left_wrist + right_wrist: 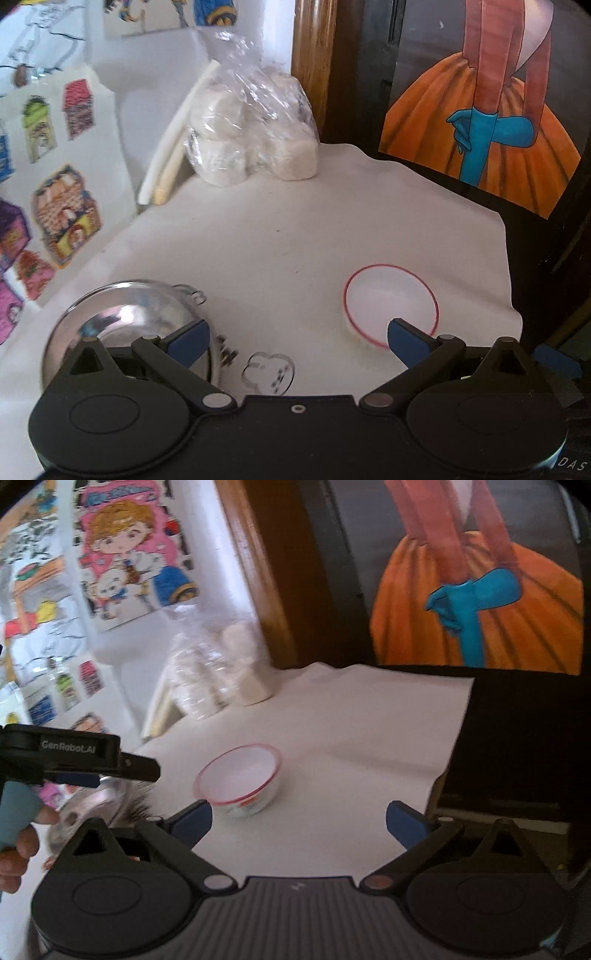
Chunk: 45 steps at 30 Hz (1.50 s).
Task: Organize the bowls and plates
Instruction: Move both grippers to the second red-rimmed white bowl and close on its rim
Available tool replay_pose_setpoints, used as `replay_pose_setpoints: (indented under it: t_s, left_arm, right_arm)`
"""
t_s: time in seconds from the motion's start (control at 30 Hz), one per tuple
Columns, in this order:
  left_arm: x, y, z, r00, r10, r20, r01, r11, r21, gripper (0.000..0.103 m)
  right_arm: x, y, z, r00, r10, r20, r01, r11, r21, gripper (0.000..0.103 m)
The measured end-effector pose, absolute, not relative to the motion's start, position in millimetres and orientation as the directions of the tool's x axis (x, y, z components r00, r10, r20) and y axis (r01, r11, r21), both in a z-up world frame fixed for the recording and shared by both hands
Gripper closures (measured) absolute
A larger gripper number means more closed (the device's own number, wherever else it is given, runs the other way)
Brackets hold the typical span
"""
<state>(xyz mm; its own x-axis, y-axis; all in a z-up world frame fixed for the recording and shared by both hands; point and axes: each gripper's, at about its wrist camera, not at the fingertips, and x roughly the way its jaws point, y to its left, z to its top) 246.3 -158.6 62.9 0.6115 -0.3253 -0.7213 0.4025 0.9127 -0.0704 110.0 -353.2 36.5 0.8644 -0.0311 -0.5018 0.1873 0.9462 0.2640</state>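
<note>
We see the left hand-held gripper [295, 334] with its blue pads spread wide and nothing between them, poised over the bench [280, 236], which is covered in white paper. Its left pad overlaps the steel bowl [125, 325] in view, and its right pad overlaps the near rim of the white bowl with the red rim [391, 302]. The right hand-held gripper [299, 821] also stands wide apart and empty, with the white bowl upright just beyond its left pad. Farther back, a clear bag of white lumps [255, 136] sits by the wall, and an orange-skirt picture [484, 122] leans on the right.
</note>
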Motion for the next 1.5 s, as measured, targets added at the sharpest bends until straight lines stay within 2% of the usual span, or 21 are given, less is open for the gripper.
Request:
replay_pose_setpoints:
  t_s: [0.27, 0.37, 0.67, 0.87, 0.93, 1.07, 1.2, 1.3, 1.4, 1.5]
  left_arm:
    - [288.5, -176.3, 40.8, 0.558, -0.349, -0.753, 0.402, 0.907, -0.123, 0.001]
    - [295.8, -178.9, 33.9, 0.535, -0.36, -0.764, 0.401, 0.904, -0.146, 0.001]
    - [299.8, -187.0, 23.9, 0.503, -0.378, -0.777, 0.421, 0.892, -0.162, 0.016]
    - [297.7, -195.2, 20.1, 0.452, -0.401, -0.797, 0.47, 0.866, -0.169, 0.037]
    - [296.8, -196.7, 17.8, 0.431, -0.406, -0.806, 0.482, 0.859, -0.175, 0.054]
    - [298.0, -194.9, 14.4, 0.409, -0.424, -0.808, 0.478, 0.854, -0.206, 0.06]
    - [297.3, -194.6, 16.1, 0.399, -0.448, -0.8, 0.489, 0.842, -0.228, 0.073]
    - [293.6, -196.4, 16.7, 0.386, -0.47, -0.793, 0.506, 0.827, -0.244, 0.085]
    - [287.6, -198.0, 18.5, 0.407, -0.467, -0.785, 0.519, 0.825, -0.222, 0.087]
    - [284.2, -196.2, 22.0, 0.412, -0.469, -0.781, 0.515, 0.827, -0.226, 0.091]
  right_arm:
    - [154.0, -361.9, 26.0, 0.857, -0.016, -0.515, 0.179, 0.947, 0.268, 0.01]
    - [167.3, -360.5, 20.8, 0.847, -0.003, -0.531, 0.174, 0.947, 0.272, 0.017]
    - [184.3, -362.3, 10.9, 0.824, 0.034, -0.565, 0.171, 0.936, 0.306, 0.028]
    - [190.3, -357.9, 10.8, 0.816, 0.066, -0.574, 0.152, 0.934, 0.323, 0.041]
    - [192.4, -357.0, 10.2, 0.814, 0.083, -0.575, 0.142, 0.931, 0.336, 0.051]
    - [195.1, -354.0, 9.6, 0.811, 0.115, -0.573, 0.123, 0.925, 0.36, 0.062]
    - [195.5, -351.9, 10.6, 0.811, 0.132, -0.57, 0.113, 0.921, 0.373, 0.073]
    - [194.8, -350.8, 9.5, 0.81, 0.137, -0.57, 0.113, 0.917, 0.382, 0.076]
    - [193.8, -351.5, 6.5, 0.809, 0.14, -0.571, 0.122, 0.91, 0.396, 0.077]
    - [191.0, -352.7, 5.5, 0.811, 0.134, -0.569, 0.133, 0.906, 0.403, 0.083]
